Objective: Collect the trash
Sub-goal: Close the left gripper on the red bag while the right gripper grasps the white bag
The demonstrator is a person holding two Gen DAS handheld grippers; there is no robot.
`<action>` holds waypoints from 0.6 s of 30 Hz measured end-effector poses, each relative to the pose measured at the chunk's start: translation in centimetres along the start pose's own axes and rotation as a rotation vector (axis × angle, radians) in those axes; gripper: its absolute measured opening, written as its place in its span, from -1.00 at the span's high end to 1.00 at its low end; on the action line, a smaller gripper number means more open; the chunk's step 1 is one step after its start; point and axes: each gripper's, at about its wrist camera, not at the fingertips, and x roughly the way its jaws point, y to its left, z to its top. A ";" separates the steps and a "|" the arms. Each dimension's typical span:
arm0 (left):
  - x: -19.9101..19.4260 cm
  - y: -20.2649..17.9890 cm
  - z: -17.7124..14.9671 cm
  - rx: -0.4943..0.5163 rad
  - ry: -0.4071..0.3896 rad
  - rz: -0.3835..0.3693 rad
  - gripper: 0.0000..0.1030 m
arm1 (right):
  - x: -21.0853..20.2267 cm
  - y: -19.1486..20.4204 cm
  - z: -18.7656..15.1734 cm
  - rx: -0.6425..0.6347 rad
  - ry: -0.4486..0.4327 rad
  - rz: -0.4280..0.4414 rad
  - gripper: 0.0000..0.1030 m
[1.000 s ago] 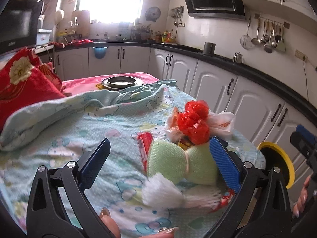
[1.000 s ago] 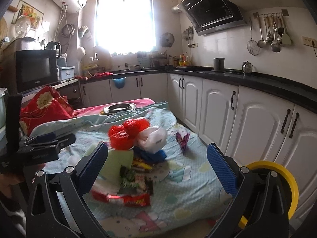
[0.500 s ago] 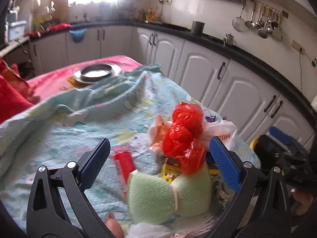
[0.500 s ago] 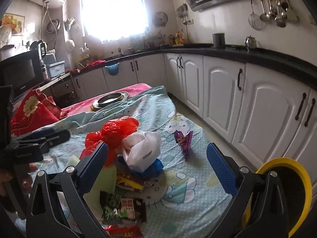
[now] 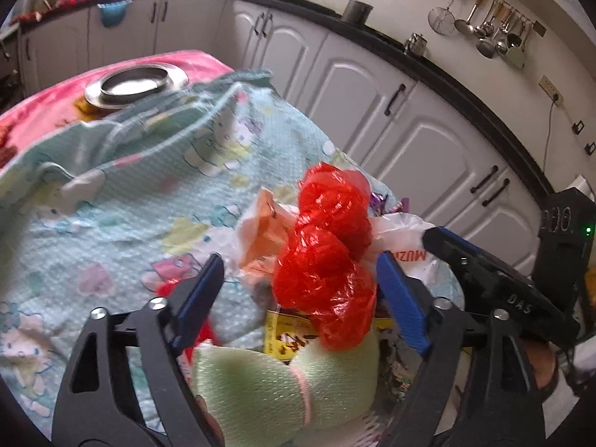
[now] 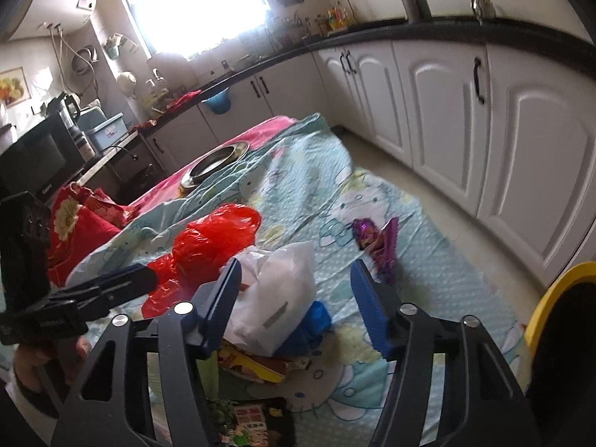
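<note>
I have both tools angled down over the trash heap on the cartoon-print blanket [image 5: 123, 193]. My left tool [image 5: 298, 290] is closing with the crumpled red plastic bag [image 5: 327, 257] between its blue pads; its right pad looks just beside the bag, though I cannot tell whether it presses yet. My right tool [image 6: 294, 298] is closing too, with the white plastic bag [image 6: 279, 298] between its pads, the left pad close against it. A purple wrapper [image 6: 380, 246] lies apart to the right. A green mesh sponge [image 5: 283, 387] sits under the left tool.
</note>
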 end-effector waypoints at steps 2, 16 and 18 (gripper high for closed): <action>0.3 0.0 -0.1 0.005 0.009 -0.002 -0.13 | 0.3 0.3 -0.1 -0.004 0.023 0.020 0.07; -1.9 0.0 -0.4 0.030 -0.057 -0.023 0.73 | -0.4 2.5 -0.3 -0.061 -0.009 0.032 0.86; -3.1 0.0 -0.2 0.031 -0.099 -0.019 0.74 | -0.9 2.7 -0.3 -0.065 -0.029 0.038 0.87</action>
